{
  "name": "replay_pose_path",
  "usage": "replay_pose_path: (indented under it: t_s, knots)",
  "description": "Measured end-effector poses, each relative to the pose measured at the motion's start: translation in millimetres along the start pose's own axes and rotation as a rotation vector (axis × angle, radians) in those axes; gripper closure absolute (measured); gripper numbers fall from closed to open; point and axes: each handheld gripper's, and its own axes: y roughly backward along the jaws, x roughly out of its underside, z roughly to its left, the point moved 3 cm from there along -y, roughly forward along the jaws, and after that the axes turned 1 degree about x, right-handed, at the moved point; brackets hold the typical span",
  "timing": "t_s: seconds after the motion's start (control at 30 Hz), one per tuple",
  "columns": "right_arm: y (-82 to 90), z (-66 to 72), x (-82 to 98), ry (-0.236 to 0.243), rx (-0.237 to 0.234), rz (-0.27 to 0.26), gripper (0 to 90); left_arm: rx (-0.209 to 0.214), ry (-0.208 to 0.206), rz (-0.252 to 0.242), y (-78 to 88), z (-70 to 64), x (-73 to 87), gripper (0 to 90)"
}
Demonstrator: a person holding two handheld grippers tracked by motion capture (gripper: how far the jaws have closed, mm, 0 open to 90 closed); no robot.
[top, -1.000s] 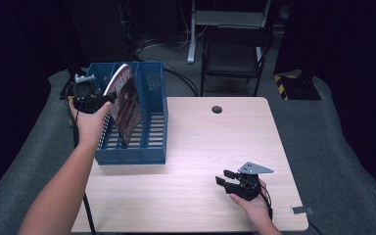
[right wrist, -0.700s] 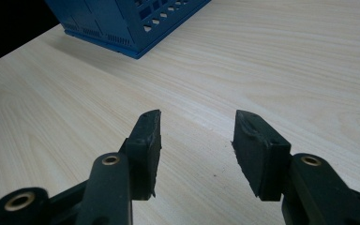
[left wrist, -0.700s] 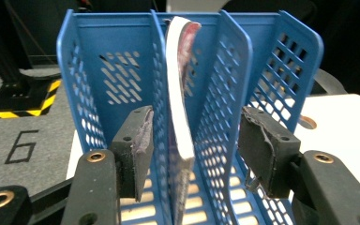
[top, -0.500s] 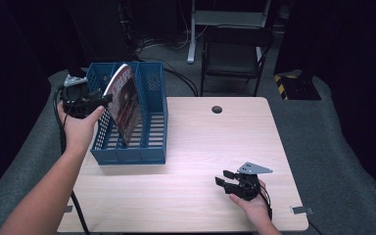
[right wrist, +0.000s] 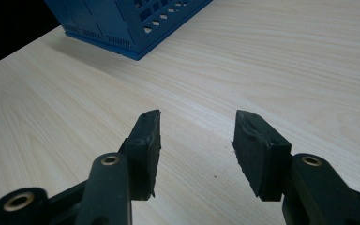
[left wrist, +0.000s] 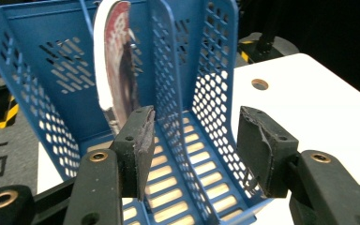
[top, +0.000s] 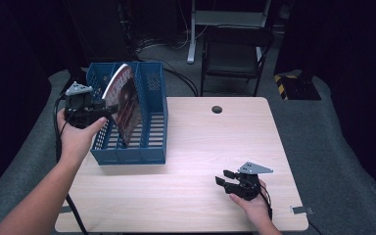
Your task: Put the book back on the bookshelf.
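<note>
A magazine [top: 126, 105] stands on edge inside the blue file rack [top: 149, 152], which sits at the left of the counter [top: 215, 142] in the high view. It leans against the rack's middle divider, its rounded top edge rising above the walls. In the left gripper view the magazine [left wrist: 119, 61] shows in the upper left of the frame, in the compartment to the left of the perforated divider, with the rack [left wrist: 23, 79] around it.

The left gripper [top: 108, 109] hangs at the left of the high view, beside the rack's outer wall, jaws pointing toward the magazine. Seen from the left gripper [left wrist: 194, 145] itself, the jaws stand about half apart with nothing between the pads; the rack's front end shows through the gap but neither pad touches it or the magazine. The right gripper [top: 223, 177] sits in the lower right of the high view, low over bare counter and well apart from the rack. Its own view shows the right gripper [right wrist: 197, 140] likewise partly open and empty, with wood grain between the pads and a corner of the rack [right wrist: 122, 28] in the upper left.

Judging from how things lie, the filing looks done: the magazine is housed upright in its slot and free of both grippers. What seems left is only clearing the left hand away from the rack, and perhaps straightening the magazine if its lean matters.
</note>
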Motion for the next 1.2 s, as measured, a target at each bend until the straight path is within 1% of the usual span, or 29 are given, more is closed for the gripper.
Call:
replay_pose_path:
  t_s: [0.03,0.13,0.17,0.23,0.3,0.37,0.43,0.5,0.6,0.63,0.73,0.83,0.97,1.07,1.13,1.2]
  knots:
    - [0.0,-0.1,-0.2,0.003,0.0,-0.003,51.5,0.01,-0.001,0.006,1.3,-2.4,1.2,47.0]
    - [0.3,-0.1,-0.4,0.006,0.0,0.0,51.6,0.034,-0.015,0.001,3.9,-10.0,4.5,47.0]
    - [0.3,0.1,-0.3,0.003,-0.001,-0.004,51.5,0.043,-0.018,0.005,4.6,-12.9,5.2,47.0]
    - [1.2,0.3,0.5,-0.004,0.004,0.005,51.5,0.057,-0.03,0.005,4.7,-18.8,6.3,46.9]
    - [2.2,0.2,0.4,0.01,0.002,-0.002,51.5,0.075,-0.04,0.011,5.2,-24.7,6.7,46.8]
    - [2.7,0.0,0.1,0.003,0.004,-0.009,51.5,0.093,-0.054,0.013,5.2,-30.1,6.6,46.7]
    - [3.2,-1.1,0.6,-0.004,0.009,-0.004,51.5,0.11,-0.062,0.021,5.3,-35.7,7.3,46.6]
    - [3.3,-2.2,1.0,-0.004,0.01,-0.003,51.6,0.127,-0.072,0.022,3.7,-41.3,9.0,46.5]
    - [3.3,-1.6,0.4,-0.003,0.01,-0.013,51.5,0.154,-0.095,0.043,1.1,-50.8,13.1,46.5]
    - [3.6,-1.0,0.5,-0.006,0.011,-0.005,51.5,0.16,-0.101,0.047,0.2,-54.3,14.6,46.5]
    - [3.0,-0.2,0.2,0.003,0.006,-0.009,51.5,0.187,-0.116,0.055,-1.9,-64.7,19.2,46.4]
    - [2.5,0.6,-0.1,0.0,0.004,-0.006,51.5,0.208,-0.133,0.067,-3.3,-73.9,24.0,46.4]
    - [1.6,0.7,-0.3,0.001,0.007,-0.005,51.6,0.231,-0.171,0.087,-4.9,-82.7,30.3,46.4]
    - [1.0,1.2,-1.0,-0.002,0.004,-0.004,51.5,0.243,-0.177,0.096,-7.5,-88.0,35.6,46.2]
    - [0.2,1.0,-1.6,0.005,0.0,-0.003,51.6,0.251,-0.178,0.096,-9.8,-91.0,39.6,46.2]
    - [-0.5,1.3,-1.6,0.009,0.0,-0.003,51.5,0.265,-0.179,0.108,-11.6,-93.5,44.3,46.2]
